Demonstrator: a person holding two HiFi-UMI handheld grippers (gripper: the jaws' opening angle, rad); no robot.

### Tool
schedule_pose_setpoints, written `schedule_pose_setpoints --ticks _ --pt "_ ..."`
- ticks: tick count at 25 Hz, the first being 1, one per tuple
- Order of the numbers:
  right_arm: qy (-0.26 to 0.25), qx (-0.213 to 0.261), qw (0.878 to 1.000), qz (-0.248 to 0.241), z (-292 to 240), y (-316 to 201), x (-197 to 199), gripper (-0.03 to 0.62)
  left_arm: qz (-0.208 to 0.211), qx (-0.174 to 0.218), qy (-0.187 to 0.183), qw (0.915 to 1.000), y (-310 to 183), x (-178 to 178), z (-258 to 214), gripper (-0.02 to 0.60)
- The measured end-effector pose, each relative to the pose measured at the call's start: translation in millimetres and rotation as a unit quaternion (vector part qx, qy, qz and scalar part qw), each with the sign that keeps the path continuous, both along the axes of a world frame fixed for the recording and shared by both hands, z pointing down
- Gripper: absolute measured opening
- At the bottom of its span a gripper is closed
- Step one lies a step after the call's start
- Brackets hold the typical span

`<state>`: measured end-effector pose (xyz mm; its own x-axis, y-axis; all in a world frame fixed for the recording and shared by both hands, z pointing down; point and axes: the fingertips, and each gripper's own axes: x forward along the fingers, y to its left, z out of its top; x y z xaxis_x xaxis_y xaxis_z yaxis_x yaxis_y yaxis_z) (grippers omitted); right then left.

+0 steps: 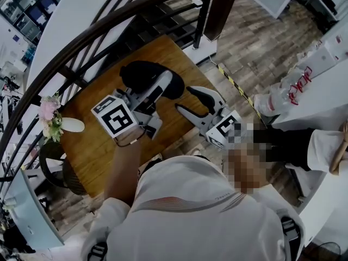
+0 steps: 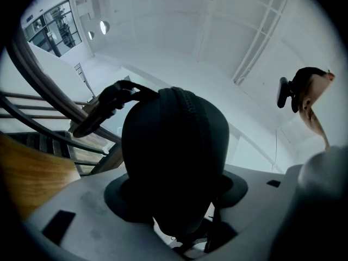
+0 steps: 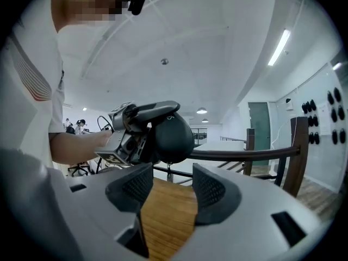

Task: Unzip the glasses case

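Head view first: the left tongs (image 1: 157, 84) are pinching the black glasses case (image 1: 138, 72) over the far part of the wooden tabletop (image 1: 98, 145). The right tongs (image 1: 188, 101) sit just to the right of it, spread, with nothing in them and their tips pointing toward the case. There's a little bunch of flowers (image 1: 49, 116) at the tabletop's left edge, and a dark curved railing (image 1: 81, 39) runs behind everything.

Left gripper view: the case pretty much fills the middle, clamped between the two pads. It's standing end-on, and the zipper (image 2: 187, 110) runs up over its rounded top.

Right gripper view: these tongs are clearly apart, and only bare wood shows through the gap. Beyond them the other tongs hold the case up off the tabletop, with one white finger lying across its top. A small zipper pull (image 3: 168, 174) dangles under the case, roughly in line with the gap but not touching either pad. The person's forearm (image 3: 76, 145) comes in from the left.
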<state>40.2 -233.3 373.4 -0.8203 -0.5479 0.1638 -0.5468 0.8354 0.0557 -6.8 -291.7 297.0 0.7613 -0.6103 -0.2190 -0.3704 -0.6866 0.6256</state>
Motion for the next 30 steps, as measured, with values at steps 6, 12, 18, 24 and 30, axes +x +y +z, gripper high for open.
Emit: schedule_pose_setpoints --ticks 6,12,18,24,30 --pt "0.003 -0.022 1.000 0.002 6 -1 -11 0.134 -0.002 0.007 -0.003 1.0000 1 3 -3 0.275" --pt "0.012 -0.036 0.999 0.021 12 -12 -10 0.049 -0.011 0.020 -0.021 0.9995 1 -1 -1 0.265" --pt "0.053 -0.002 0.998 0.040 14 -15 -4 0.048 -0.010 0.018 -0.026 0.9994 4 -3 3 0.253" --pt "0.087 0.022 0.994 0.059 14 -21 -1 0.048 -0.003 0.020 -0.041 0.9989 5 -2 7 0.252" --pt "0.130 0.071 0.987 0.061 7 -28 11 0.049 0.034 0.035 -0.079 0.9957 18 11 14 0.253"
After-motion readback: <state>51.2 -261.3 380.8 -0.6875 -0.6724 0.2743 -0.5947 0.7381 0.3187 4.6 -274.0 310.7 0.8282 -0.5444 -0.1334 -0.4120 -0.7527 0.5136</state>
